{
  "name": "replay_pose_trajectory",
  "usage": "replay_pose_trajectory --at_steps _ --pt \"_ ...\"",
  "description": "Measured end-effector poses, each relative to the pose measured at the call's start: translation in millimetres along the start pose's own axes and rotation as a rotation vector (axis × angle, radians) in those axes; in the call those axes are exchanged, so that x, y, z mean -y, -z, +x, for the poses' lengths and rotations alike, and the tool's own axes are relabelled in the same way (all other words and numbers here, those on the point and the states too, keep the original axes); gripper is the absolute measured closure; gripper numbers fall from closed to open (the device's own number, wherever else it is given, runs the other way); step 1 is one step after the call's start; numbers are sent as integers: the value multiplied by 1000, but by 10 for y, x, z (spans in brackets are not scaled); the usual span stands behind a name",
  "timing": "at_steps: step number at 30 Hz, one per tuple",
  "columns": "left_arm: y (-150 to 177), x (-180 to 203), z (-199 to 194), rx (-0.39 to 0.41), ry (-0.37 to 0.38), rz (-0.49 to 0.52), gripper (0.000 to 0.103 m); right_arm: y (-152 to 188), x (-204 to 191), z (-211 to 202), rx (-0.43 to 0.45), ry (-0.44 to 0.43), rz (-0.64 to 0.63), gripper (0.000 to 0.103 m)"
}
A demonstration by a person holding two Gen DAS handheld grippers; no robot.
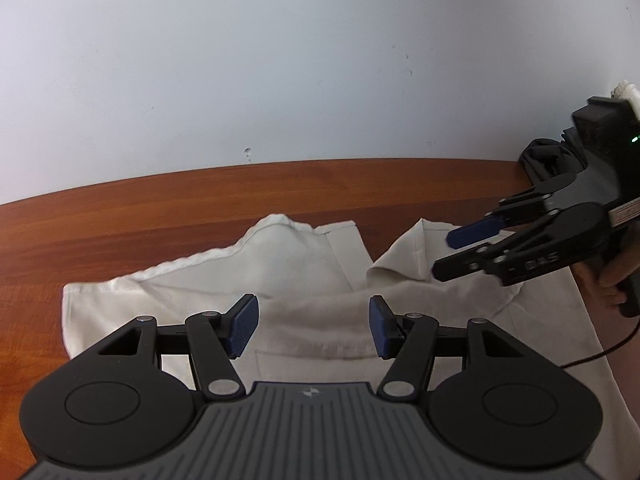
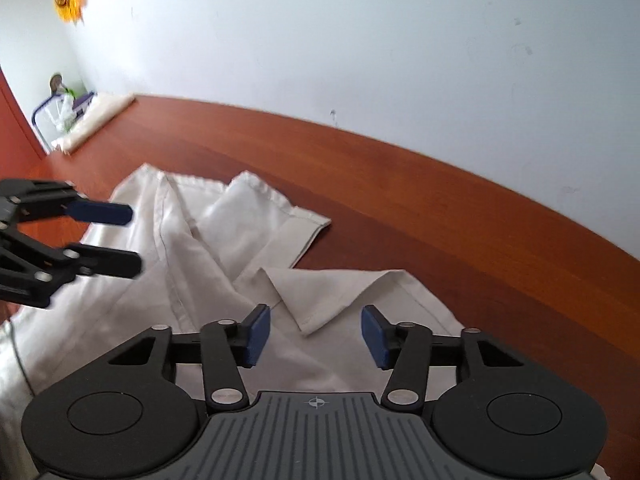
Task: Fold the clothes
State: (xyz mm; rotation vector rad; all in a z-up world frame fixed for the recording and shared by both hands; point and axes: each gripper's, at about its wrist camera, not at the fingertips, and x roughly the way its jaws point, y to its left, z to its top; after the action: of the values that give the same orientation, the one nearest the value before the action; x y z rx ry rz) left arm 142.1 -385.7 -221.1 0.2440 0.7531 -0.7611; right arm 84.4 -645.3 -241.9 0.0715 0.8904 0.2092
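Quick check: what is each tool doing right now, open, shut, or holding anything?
Left tool: open, holding nothing, above the crumpled cream-white cloth garment.
Right tool: open, nothing between its blue pads, over the same garment.

Open right claw (image 2: 315, 335) over white garment (image 2: 224, 240)

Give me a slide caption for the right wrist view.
Open right gripper above a rumpled cream garment on a wooden table.
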Motion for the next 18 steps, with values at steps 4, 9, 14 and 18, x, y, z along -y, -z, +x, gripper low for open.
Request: replay_pose_trajectory --at_steps 4,9,14,18 --pt "85 -64 -70 -19 -9 -18 37 54 -113 93 -10 34 -36 67" --pt "190 -143 -74 -48 -34 -37 37 93 -176 176 -5 82 -37 80" --pt "258 -198 -81 -64 -48 -54 37 15 -156 242 14 94 -9 82" --pt "285 -217 -81 -68 -54 -56 37 -97 -178 320 39 113 -34 82"
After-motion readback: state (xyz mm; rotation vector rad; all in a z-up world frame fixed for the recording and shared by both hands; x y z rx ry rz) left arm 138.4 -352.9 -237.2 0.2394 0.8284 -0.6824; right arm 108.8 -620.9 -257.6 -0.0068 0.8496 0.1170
